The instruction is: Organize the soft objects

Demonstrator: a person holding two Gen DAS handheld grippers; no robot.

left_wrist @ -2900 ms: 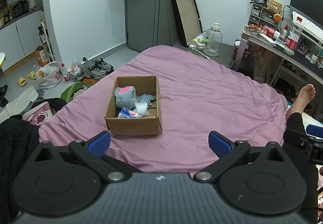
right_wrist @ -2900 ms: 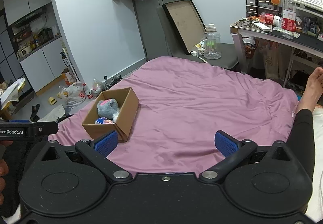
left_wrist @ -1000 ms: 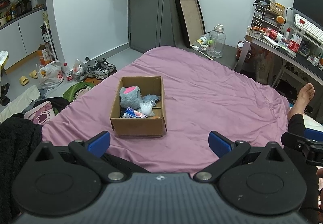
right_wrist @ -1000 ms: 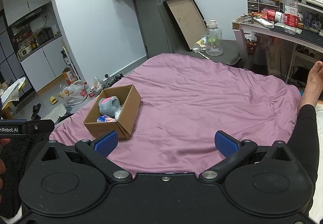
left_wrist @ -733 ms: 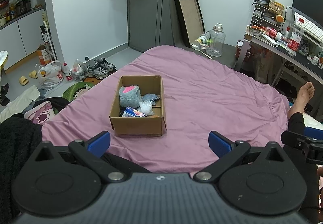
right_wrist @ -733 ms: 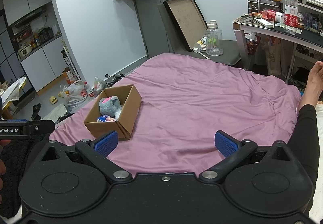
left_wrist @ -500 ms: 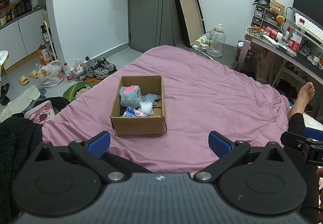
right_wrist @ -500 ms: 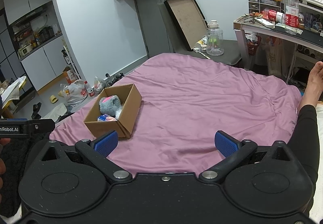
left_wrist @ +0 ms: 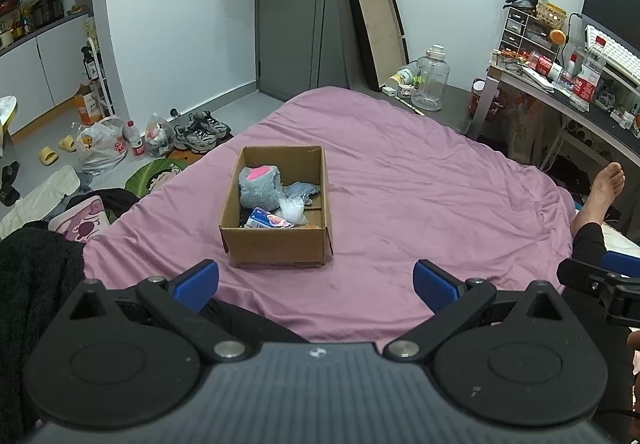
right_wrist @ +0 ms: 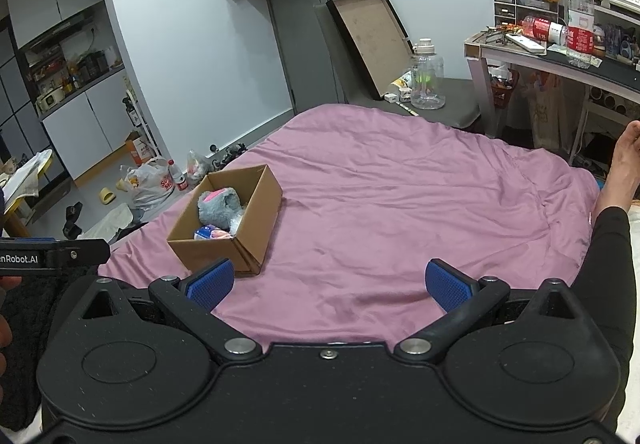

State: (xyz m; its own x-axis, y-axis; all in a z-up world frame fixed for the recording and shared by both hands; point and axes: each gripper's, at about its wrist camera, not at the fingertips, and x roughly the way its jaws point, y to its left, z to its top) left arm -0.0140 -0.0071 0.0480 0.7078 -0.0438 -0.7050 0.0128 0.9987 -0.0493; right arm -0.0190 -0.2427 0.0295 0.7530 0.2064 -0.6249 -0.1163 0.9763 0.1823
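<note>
One cardboard box [left_wrist: 276, 244] sat on one bed [left_wrist: 420, 204] covered in purple. Inside it lay one grey plush toy [left_wrist: 259, 188], one crumpled clear plastic bag [left_wrist: 293, 209], one blue cloth [left_wrist: 301, 189] and one blue-and-white packet [left_wrist: 266, 221]; anything beneath them could not be counted. Two grippers were in view, the left gripper [left_wrist: 316, 280] and the right gripper [right_wrist: 326, 282], each with two blue pads. One bare foot [left_wrist: 606, 184] rested at the bed's edge. One large clear water jug [left_wrist: 430, 82] stood beyond the bed.
</note>
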